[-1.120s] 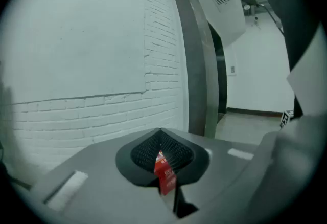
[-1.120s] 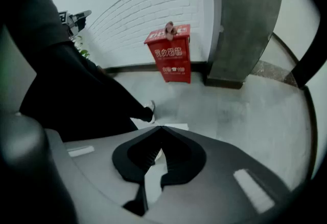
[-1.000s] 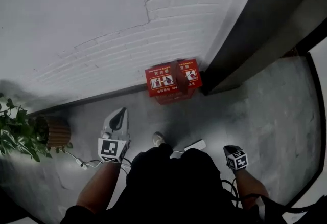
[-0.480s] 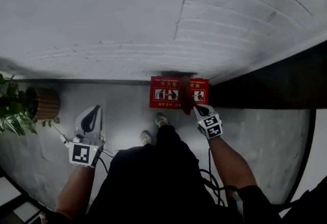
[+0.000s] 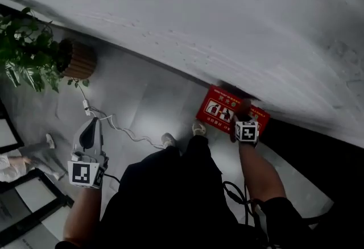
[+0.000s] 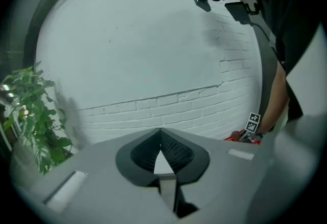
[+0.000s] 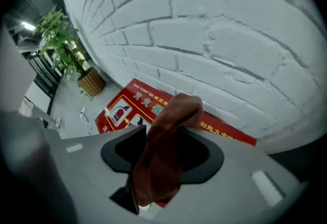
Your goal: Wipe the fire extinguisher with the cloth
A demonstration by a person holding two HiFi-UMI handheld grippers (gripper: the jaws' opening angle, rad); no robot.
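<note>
Head view: the right gripper (image 5: 244,118), which a second ago hung low beside the person's hip, now stands directly over the red fire-extinguisher box (image 5: 219,107). The left gripper (image 5: 91,124) is held well apart at the left, above the floor (image 5: 148,100) and a white cable (image 5: 122,131). The box sits on the floor against the foot of the white brick wall (image 5: 227,20), its long axis running along the wall and its printed lid facing up. No extinguisher cylinder shows, so it is presumably inside. Left gripper view: the jaws are pressed together, tips meeting, with nothing between them. They aim at the wall, with a potted plant (image 6: 36,115) to the left. Right gripper view: the jaws have just been opening, yet a rust-brown cloth (image 7: 166,156) remains between them and looks pinched by the pads. The cloth's long axis follows the line of the jaws, pointing out past the tips toward the box, with its free end flopped over to the right. The approach therefore appears complete and wiping not yet begun; the loosening grip may let the cloth slip.
</note>
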